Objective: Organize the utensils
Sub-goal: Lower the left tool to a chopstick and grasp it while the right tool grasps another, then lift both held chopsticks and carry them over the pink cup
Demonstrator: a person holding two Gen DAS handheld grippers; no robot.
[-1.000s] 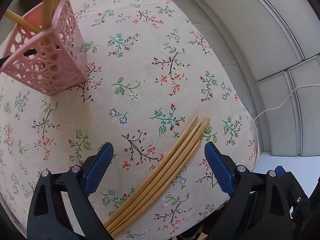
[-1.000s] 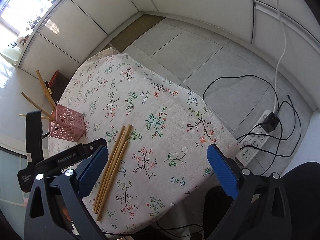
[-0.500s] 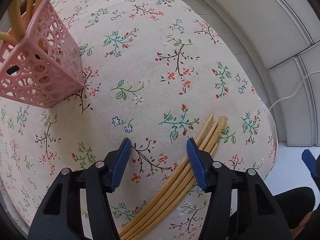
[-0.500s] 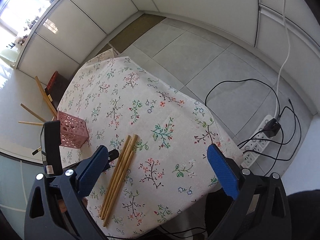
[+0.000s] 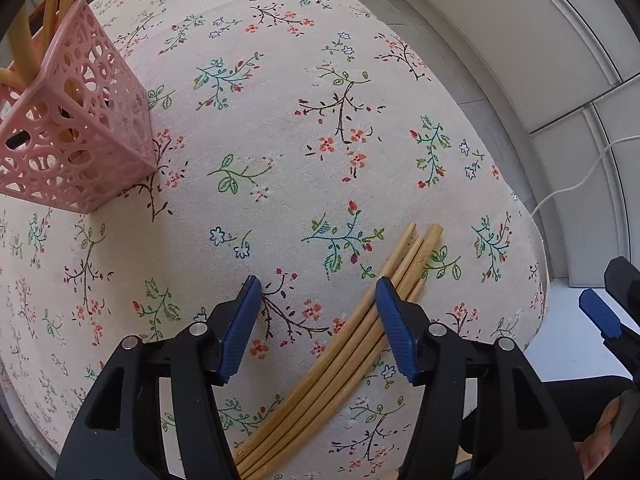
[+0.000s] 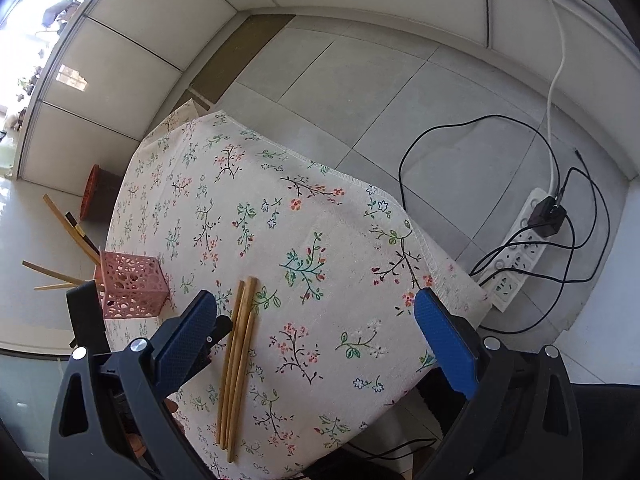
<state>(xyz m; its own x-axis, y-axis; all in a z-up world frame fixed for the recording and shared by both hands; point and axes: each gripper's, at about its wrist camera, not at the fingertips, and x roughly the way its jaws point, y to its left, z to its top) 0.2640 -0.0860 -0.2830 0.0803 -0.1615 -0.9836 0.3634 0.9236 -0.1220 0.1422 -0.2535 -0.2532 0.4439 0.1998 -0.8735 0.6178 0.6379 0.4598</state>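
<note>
Chopsticks (image 5: 352, 344) lie loose on the cloth (image 5: 280, 120), a bundle of four or so side by side, touching along their length, their ends fanning slightly apart at the far tip. In the right wrist view the same bundle (image 6: 236, 364) runs from near the front edge of the table toward the basket (image 6: 130, 290), stopping short of it.

That pink openwork basket (image 5: 76, 136) stands upright near the far left corner of the cloth, with more sticks (image 5: 56, 8) poking out of its top at a lean; how many is hard to count, as the fisheye edge cuts them off.

Low over the cloth is the left gripper (image 5: 318, 320), jaws partly spread and holding nothing. Its right finger (image 5: 394, 336) overlaps the bundle in the picture, while the left one is over bare cloth; whether the pad touches the wood I cannot tell.

Higher and off to the side hangs the right gripper (image 6: 316, 340), jaws spread wide and empty. Beyond the table, on the tiled floor, a power strip (image 6: 516, 256) lies with black cables looping from it.
</note>
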